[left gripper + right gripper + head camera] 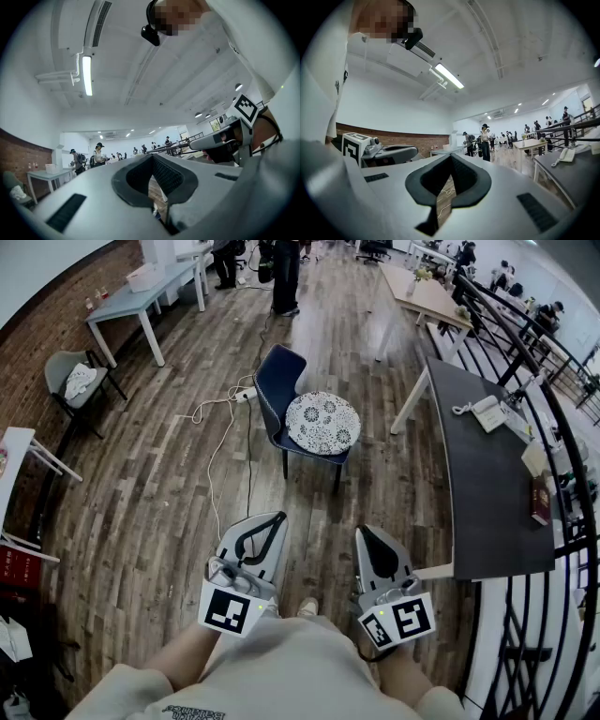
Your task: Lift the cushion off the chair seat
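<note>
The wooden floor (pixel 150 484) stretches between the person and the dark blue chair (pixel 277 381), which stands well ahead with a white cable (pixel 217 432) trailing beside it. The round patterned cushion (pixel 322 423) lies flat on the seat. The left tool (pixel 275 518) and the right tool (pixel 367 532) are both clenched on nothing, level near the body. The step in hand is likely the approach: walk up clear of the cable, part the jaws, pinch the cushion's near rim and raise it straight.

Light: bright, even, from the ceiling tube lamp (pixel 87 75).
Glare: lamp blown white.
Shadows: faint, soft.
Edges: strong fisheye bend, black corners.
Focus: sharp mid-room.
</note>
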The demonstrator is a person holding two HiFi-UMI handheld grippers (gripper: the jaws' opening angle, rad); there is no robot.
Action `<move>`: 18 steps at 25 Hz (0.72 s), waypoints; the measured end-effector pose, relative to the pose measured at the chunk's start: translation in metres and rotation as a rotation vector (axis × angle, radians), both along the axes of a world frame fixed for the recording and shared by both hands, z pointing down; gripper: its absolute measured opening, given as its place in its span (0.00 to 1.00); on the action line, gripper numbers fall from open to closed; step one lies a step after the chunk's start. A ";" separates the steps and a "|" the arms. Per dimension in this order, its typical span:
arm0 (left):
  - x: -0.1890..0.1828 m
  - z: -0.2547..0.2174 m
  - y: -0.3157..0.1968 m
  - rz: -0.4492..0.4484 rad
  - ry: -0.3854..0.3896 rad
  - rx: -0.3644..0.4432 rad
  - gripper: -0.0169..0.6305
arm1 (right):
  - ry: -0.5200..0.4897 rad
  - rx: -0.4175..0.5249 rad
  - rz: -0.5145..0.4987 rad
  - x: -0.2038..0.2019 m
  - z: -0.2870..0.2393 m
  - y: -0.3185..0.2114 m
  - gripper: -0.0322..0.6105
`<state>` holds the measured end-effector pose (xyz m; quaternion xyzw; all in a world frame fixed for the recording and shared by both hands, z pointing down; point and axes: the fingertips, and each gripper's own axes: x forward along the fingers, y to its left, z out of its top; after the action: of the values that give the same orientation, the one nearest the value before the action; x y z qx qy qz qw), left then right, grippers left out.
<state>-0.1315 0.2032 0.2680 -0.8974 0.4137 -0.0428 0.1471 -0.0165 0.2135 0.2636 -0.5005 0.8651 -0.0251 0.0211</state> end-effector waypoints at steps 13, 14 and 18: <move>0.018 0.009 -0.010 0.020 -0.054 -0.009 0.03 | 0.011 0.016 0.008 0.009 0.008 -0.009 0.05; 0.021 0.010 -0.009 0.022 -0.058 -0.008 0.03 | 0.011 0.014 0.008 0.011 0.009 -0.009 0.05; 0.030 0.012 -0.009 0.031 -0.061 -0.004 0.03 | 0.023 0.004 0.008 0.018 0.017 -0.009 0.05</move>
<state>-0.1016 0.1937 0.2802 -0.9023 0.3950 -0.0690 0.1584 0.0020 0.2045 0.2807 -0.5041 0.8634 -0.0174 0.0124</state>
